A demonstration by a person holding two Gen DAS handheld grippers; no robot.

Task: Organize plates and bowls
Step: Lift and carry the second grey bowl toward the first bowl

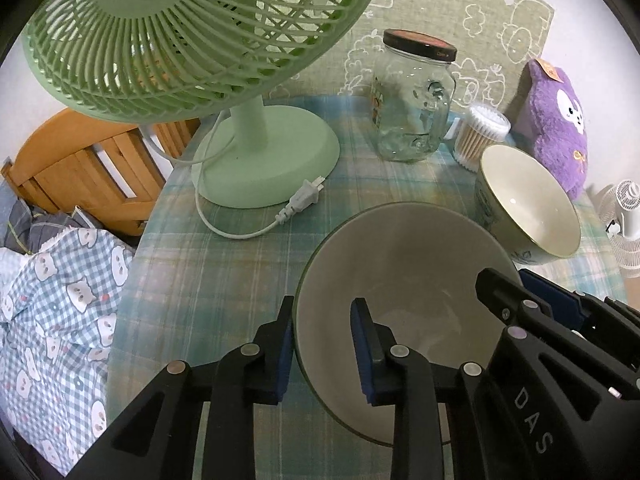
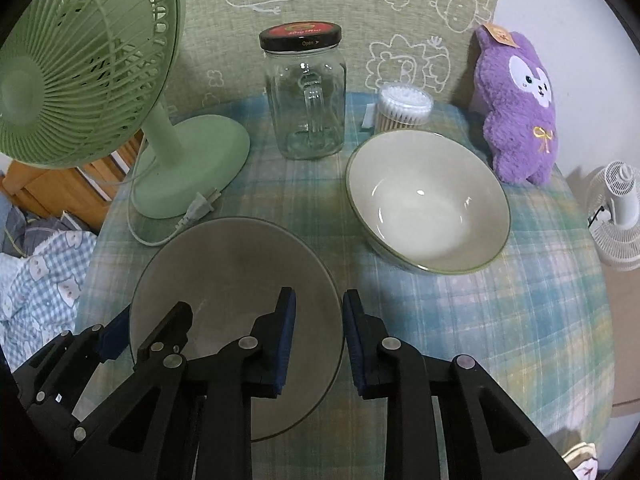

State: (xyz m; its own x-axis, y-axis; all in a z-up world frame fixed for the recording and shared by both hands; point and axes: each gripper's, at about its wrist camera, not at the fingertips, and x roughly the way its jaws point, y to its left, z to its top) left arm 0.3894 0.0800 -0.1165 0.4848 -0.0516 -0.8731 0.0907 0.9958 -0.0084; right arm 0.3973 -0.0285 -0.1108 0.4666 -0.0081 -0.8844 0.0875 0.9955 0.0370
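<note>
- Left gripper (image 1: 322, 344) straddles near bowl (image 1: 404, 264) rim, one finger inside, one outside; can't tell if clamped.
- Right gripper (image 2: 318, 340) straddles opposite rim, pads apart, grip unclear.
- Second bowl (image 2: 428, 204) sits apart, far right.
- Jar (image 2: 306, 96), swabs (image 2: 404, 110), fan (image 2: 80, 64), loose plug (image 2: 200, 206), purple plush (image 2: 516, 108) behind.
- Plaid tablecloth (image 2: 500, 320); bedding (image 1: 52, 292) left.

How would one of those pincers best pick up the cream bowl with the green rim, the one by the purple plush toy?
Probably by its rim. The cream bowl with the green rim sits upright and open, its wall thin enough to pinch: one finger inside, one outside. Come from above at the near edge, since the clear glass jar, the tub of cotton swabs and the purple plush toy crowd the far side.
</note>
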